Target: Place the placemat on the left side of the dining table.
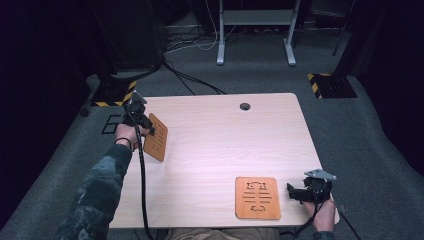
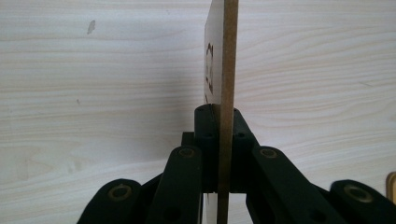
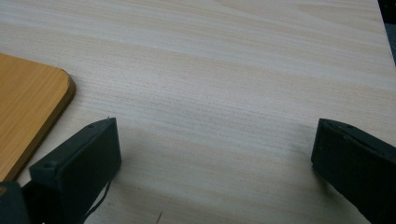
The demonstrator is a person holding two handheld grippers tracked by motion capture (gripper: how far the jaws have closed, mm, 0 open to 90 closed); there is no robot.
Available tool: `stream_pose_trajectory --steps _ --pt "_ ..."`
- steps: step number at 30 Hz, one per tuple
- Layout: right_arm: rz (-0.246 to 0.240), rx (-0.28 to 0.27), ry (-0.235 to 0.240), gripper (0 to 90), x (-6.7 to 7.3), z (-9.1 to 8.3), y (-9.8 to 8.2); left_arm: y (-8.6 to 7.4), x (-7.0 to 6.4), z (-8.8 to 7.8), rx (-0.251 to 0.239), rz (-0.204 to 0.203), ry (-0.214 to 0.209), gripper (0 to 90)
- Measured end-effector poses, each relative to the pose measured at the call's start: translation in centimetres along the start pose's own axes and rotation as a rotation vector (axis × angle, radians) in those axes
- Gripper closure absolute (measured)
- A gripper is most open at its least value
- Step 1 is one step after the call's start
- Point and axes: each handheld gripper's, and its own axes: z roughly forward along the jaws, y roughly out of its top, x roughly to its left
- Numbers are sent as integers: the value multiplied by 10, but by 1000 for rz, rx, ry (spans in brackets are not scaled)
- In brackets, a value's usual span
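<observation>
A: What are the left fingers (image 2: 205, 140) doing?

B: They are clamped on the edge of a thin wooden board (image 2: 223, 56). In the left gripper view the two black pads press flat on either face, and the board rises edge-on from between them, with cut-out marks showing on its lit face.

A: And seen from above?

B: In the high view the left gripper (image 1: 148, 131) holds that board (image 1: 157, 138) tilted up on the left part of the tabletop (image 1: 215, 145). Whether its lower edge touches the wood I cannot tell. The hand (image 1: 127, 135) is behind it, with a dark patterned sleeve (image 1: 97, 195) running to the bottom edge and a black cable (image 1: 142, 180) trailing beside it.

A: The right fingers (image 3: 84, 158)?

B: Spread wide, nothing between them. In the right gripper view bare tabletop (image 3: 224, 93) lies in the gap.

A: Anything close to them?

B: A second wooden board (image 1: 257, 197) lies flat near the front edge, with the same cut-out pattern. The right gripper (image 1: 292, 192) sits just beside its right edge, apart from it. In the right gripper view a rounded corner of that second board (image 3: 28, 107) shows near one finger.
</observation>
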Motion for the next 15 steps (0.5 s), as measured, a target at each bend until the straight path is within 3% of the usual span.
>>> stream_pose_trajectory --steps 15 --pt "1 2 -3 2 0 0 0 6 9 15 50 -11 26 861"
